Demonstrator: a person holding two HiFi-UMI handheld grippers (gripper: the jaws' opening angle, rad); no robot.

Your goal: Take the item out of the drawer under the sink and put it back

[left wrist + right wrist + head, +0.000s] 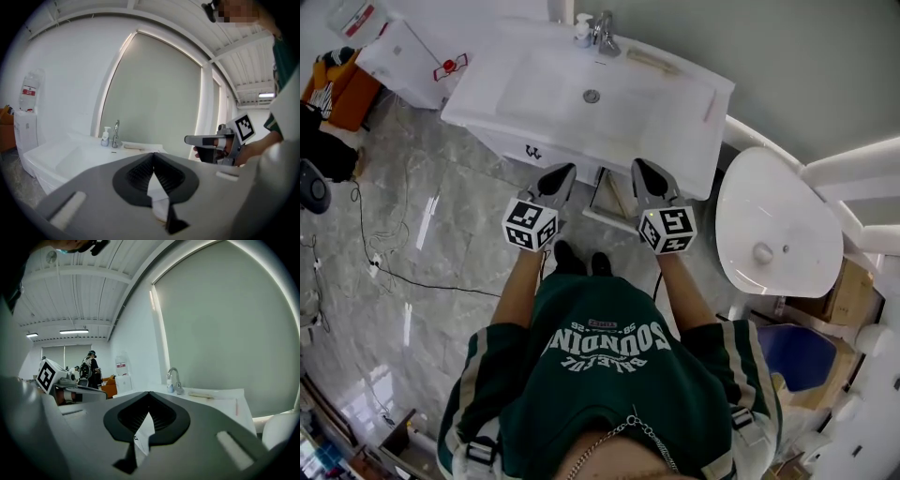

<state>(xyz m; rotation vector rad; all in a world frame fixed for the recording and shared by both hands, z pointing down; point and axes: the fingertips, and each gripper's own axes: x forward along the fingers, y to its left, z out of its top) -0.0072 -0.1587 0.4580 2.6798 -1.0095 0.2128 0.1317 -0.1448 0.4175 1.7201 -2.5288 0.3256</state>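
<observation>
Both level, left gripper [567, 172] — right gripper [639, 169] (closed)

Left tongs [563, 172] and right tongs [641, 169] closed, side by side

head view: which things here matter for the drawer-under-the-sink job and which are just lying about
For the job:
- sink
- cabinet below it, where the drawer would be
- left gripper and right gripper, both shut, nothing held

Just lying about:
- soap bottle
- toilet
- cardboard box
- floor cable
</observation>
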